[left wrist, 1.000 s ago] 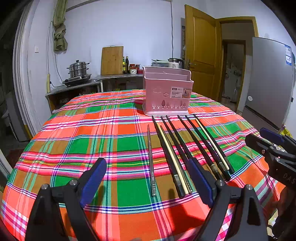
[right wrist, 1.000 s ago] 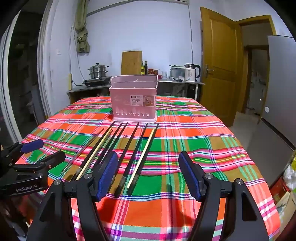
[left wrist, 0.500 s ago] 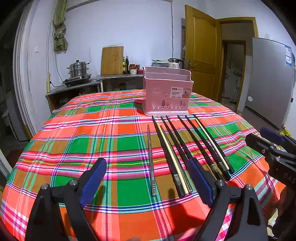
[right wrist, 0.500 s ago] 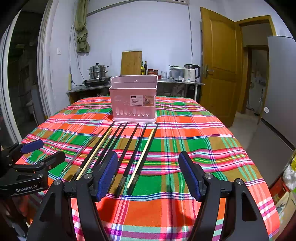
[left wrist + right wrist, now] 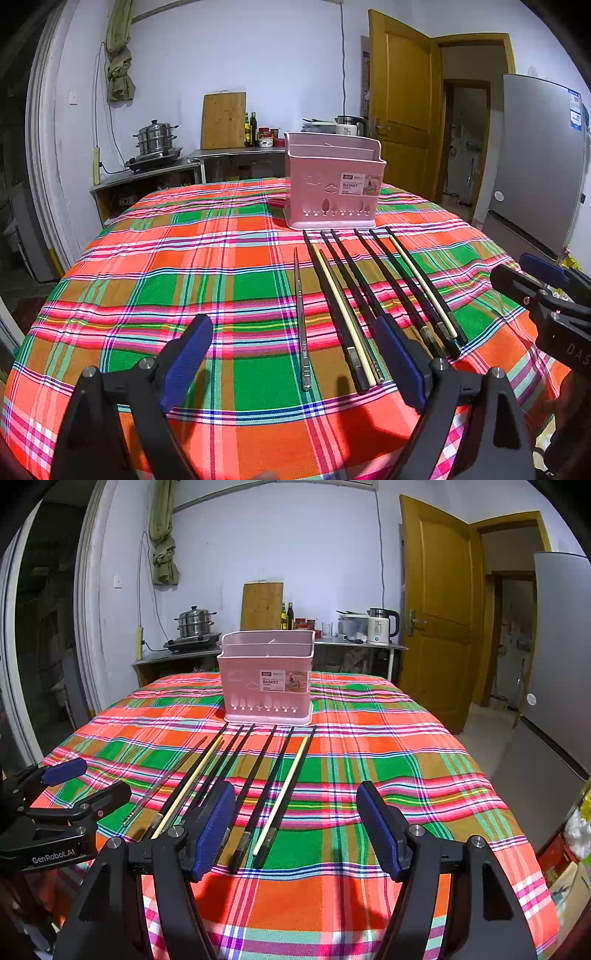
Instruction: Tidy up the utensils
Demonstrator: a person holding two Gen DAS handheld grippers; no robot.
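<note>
A pink utensil basket [image 5: 334, 181] [image 5: 267, 677] stands upright at the far middle of the plaid-covered table [image 5: 184, 266]. Several chopsticks, black [image 5: 388, 284] [image 5: 255, 779] and cream [image 5: 345, 310] [image 5: 284, 790], lie side by side in front of it, with one metal chopstick [image 5: 301, 314] at the left of the row. My left gripper [image 5: 295, 365] is open and empty above the near ends of the left chopsticks. My right gripper [image 5: 297, 830] is open and empty above the near ends of the right chopsticks. Each gripper shows at the edge of the other's view.
The table's near edge lies just under both grippers. A counter [image 5: 207, 653] behind the table carries a steamer pot [image 5: 157, 138], a cutting board [image 5: 262, 605], bottles and a kettle [image 5: 382, 626]. A wooden door [image 5: 436, 602] and a grey fridge [image 5: 535, 158] stand at the right.
</note>
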